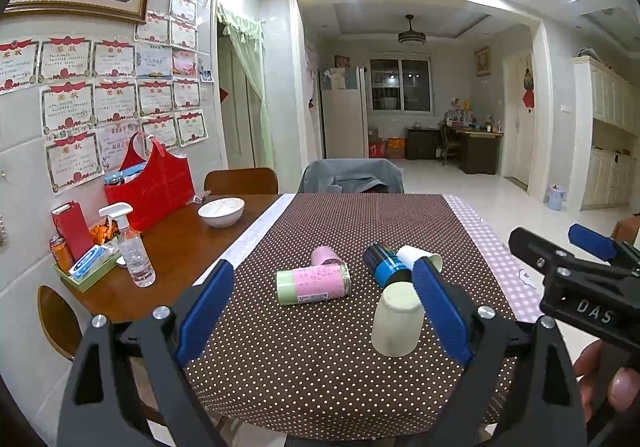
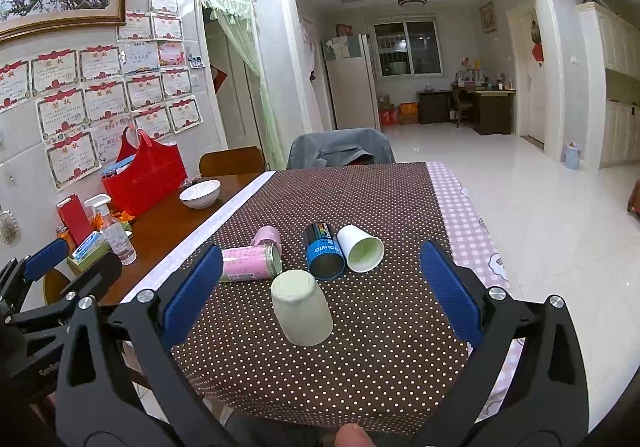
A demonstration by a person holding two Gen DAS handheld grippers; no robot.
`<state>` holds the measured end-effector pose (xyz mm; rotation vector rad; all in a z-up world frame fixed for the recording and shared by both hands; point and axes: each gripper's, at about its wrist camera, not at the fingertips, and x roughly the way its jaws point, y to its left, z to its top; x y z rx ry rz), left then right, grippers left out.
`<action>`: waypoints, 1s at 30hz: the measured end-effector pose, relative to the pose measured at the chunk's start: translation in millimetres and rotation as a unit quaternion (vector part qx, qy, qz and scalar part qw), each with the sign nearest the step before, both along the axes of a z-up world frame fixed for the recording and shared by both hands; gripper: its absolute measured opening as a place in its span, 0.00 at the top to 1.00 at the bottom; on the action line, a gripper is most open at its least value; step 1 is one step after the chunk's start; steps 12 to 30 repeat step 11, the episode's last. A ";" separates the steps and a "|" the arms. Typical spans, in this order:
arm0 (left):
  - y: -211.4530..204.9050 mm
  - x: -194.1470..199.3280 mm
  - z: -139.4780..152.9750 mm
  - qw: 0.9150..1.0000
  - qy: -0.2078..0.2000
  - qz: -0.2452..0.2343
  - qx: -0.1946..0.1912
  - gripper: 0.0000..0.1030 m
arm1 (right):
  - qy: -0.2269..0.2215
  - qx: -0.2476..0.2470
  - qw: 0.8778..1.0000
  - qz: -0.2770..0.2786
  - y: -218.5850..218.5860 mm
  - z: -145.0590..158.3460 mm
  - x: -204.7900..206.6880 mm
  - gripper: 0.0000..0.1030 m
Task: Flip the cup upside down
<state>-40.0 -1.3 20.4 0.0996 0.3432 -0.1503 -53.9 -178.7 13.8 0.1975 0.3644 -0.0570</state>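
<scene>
- Left tool [image 1: 324, 307]: jaws spread wide, nothing between them. It hovers above the near edge of the desk [image 1: 320, 387].
- Right tool [image 2: 320, 291]: jaws likewise wide apart and empty. In the left wrist view it shows at the right edge, off to the side of the cups.
- Nearest thing: a pale green cup [image 2: 302, 307] standing mouth-down, base up, on the dotted cloth. It sits roughly centred between my right tool's fingers, closer to me than the other items.
- Behind it, a white cup [image 2: 360, 253] lies on its side, mouth towards me, touching or just beside a blue can [image 2: 323, 250], also on its side.
- Left of these: a pink can [image 2: 250, 259] on its side, and a smaller pink item behind it.
- Judgement: the green cup looks done; the white cup is my likely next target.
- Plan: approach with the right tool and pinch the wall mid-height, lightly, since paper will crush. Lift clear of the blue can before rotating, then set the mouth flat on the cloth.
- Risk: nudging the can, which would roll.
</scene>
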 end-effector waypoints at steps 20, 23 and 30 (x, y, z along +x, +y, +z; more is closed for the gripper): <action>3.0 4.0 1.4 1.000 0.006 0.022 0.004 0.13 | 0.001 0.003 1.000 0.003 0.1 -1.0 1.1 0.06; 3.0 4.0 1.4 1.000 0.006 0.022 0.004 0.13 | 0.001 0.003 1.000 0.003 0.1 -1.0 1.1 0.06; 3.0 4.0 1.4 1.000 0.006 0.022 0.004 0.13 | 0.001 0.003 1.000 0.003 0.1 -1.0 1.1 0.06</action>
